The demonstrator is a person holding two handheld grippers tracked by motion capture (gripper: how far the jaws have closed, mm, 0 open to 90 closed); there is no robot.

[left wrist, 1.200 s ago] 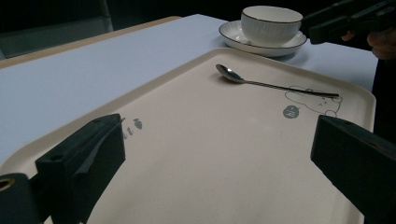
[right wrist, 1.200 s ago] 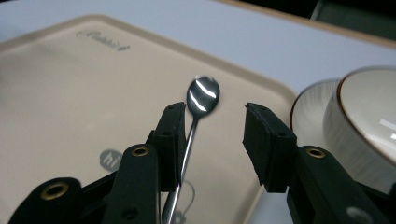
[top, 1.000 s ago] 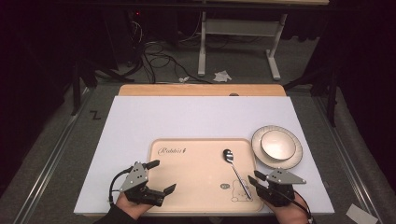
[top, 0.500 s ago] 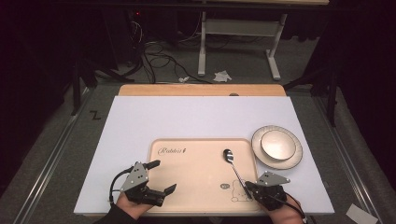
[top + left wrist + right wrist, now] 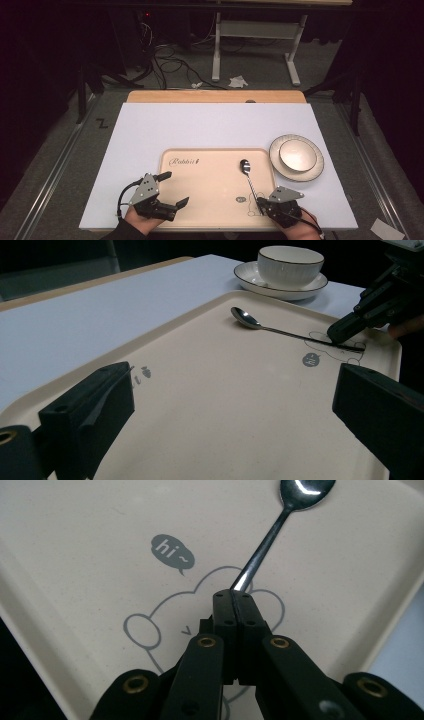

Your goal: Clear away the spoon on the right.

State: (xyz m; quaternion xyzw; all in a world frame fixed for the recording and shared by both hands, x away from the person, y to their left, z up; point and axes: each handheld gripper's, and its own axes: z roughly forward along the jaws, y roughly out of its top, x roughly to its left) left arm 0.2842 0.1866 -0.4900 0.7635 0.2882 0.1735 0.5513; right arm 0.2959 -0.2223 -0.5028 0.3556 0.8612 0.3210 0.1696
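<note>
While the spoon (image 5: 248, 179) lies flat on the cream tray (image 5: 200, 200), its handle end is pinched between the closed jaws of the right gripper (image 5: 263, 204) at the tray's five o'clock corner, beside a printed cartoon and a "hi~" bubble (image 5: 171, 552). The spoon's bowl is pointed toward twelve o'clock. At the tray's seven o'clock edge, the left gripper (image 5: 172, 189) is held with jaws spread wide and nothing between them. A bowl (image 5: 297, 154) is seen on a saucer (image 5: 312, 172) at two o'clock, just off the tray.
</note>
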